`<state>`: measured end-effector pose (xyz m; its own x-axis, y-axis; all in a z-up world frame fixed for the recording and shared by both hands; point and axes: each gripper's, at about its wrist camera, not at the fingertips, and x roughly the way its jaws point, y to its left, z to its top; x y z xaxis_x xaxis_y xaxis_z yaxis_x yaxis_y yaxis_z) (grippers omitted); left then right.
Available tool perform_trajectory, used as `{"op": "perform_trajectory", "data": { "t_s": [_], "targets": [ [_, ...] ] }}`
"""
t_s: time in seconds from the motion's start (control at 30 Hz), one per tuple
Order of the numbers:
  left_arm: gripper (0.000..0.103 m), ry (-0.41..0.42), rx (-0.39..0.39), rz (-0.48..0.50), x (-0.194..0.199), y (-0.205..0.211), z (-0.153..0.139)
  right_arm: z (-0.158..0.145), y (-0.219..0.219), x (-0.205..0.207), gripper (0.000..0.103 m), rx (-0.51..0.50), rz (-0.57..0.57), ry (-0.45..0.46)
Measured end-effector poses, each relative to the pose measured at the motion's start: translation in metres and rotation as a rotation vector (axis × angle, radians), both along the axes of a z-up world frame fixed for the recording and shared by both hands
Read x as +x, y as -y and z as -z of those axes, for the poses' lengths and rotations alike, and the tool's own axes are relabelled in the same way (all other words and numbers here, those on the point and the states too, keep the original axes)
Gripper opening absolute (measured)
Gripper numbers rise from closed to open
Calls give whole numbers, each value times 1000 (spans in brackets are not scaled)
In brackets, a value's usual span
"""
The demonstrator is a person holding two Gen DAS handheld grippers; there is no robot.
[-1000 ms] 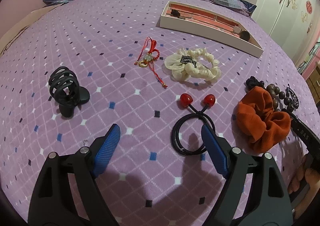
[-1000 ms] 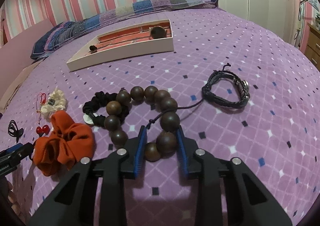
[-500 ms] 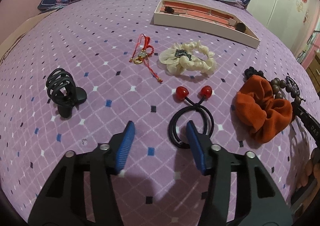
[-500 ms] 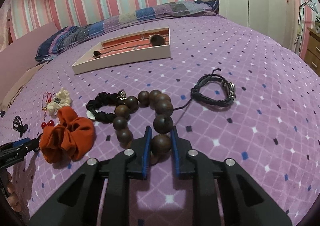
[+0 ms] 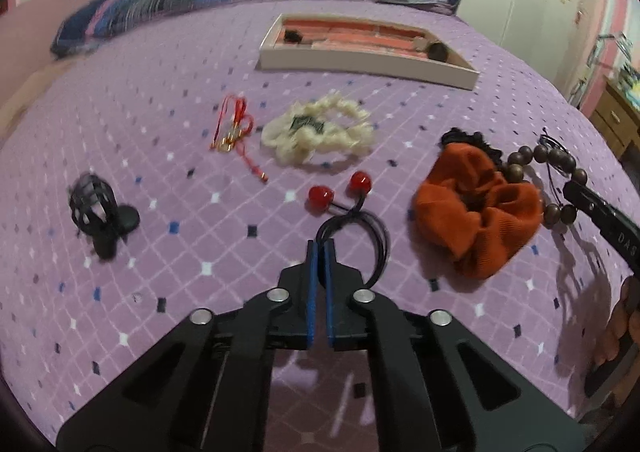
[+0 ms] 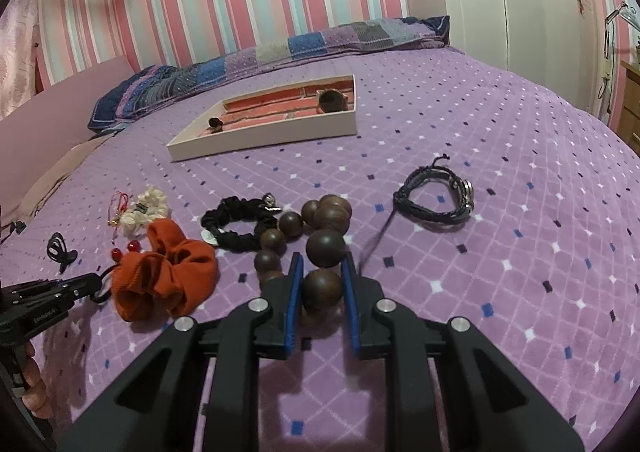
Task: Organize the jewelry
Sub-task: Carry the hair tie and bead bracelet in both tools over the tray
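My left gripper [image 5: 322, 246] is shut, with the loop of the black hair tie with two red beads [image 5: 378, 242] pinched at its tips. The tie's beads still lie on the purple bedspread. My right gripper [image 6: 322, 256] is shut on one large bead of the brown wooden bead bracelet [image 6: 326, 246]. The other beads trail forward from it. The same bracelet [image 5: 554, 161] shows at the right of the left wrist view. At the far side of the bed stands a white tray [image 5: 360, 63] with a brick-pattern floor and two small dark items in it.
On the bed lie a cream scrunchie [image 5: 320, 131], an orange scrunchie [image 5: 476, 215], a red string charm [image 5: 234, 127], a black claw clip [image 5: 96, 207], a black scrunchie [image 6: 236, 219] and a black cord bracelet [image 6: 436, 199]. Pillows line the headboard. A white wardrobe stands to the right.
My left jaws swung from wide open to shut on the hair tie's loop. My right jaws tightened on the wooden bead, and the bracelet's beads have bunched up towards the gripper.
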<state>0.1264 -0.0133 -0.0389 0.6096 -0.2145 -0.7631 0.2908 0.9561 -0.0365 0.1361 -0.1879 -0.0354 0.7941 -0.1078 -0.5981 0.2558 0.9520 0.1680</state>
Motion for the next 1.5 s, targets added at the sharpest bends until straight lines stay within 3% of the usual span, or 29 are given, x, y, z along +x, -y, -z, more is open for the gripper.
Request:
{"op": "perform_trajectory", "data": {
  "t_s": [0.37, 0.8, 1.1, 1.5],
  "targets": [
    [1, 67, -93, -13, 8, -14, -43, -27, -7, 4, 20, -11, -21, 49],
    [1, 98, -108, -25, 48, -16, -84, -53, 3, 40, 20, -46, -9, 68],
    [1, 107, -80, -11, 105, 14, -106, -74, 17, 92, 20, -53, 5, 66],
    [1, 76, -51, -42, 223, 44, -119, -100, 41, 207, 20, -86, 17, 63]
  ]
}}
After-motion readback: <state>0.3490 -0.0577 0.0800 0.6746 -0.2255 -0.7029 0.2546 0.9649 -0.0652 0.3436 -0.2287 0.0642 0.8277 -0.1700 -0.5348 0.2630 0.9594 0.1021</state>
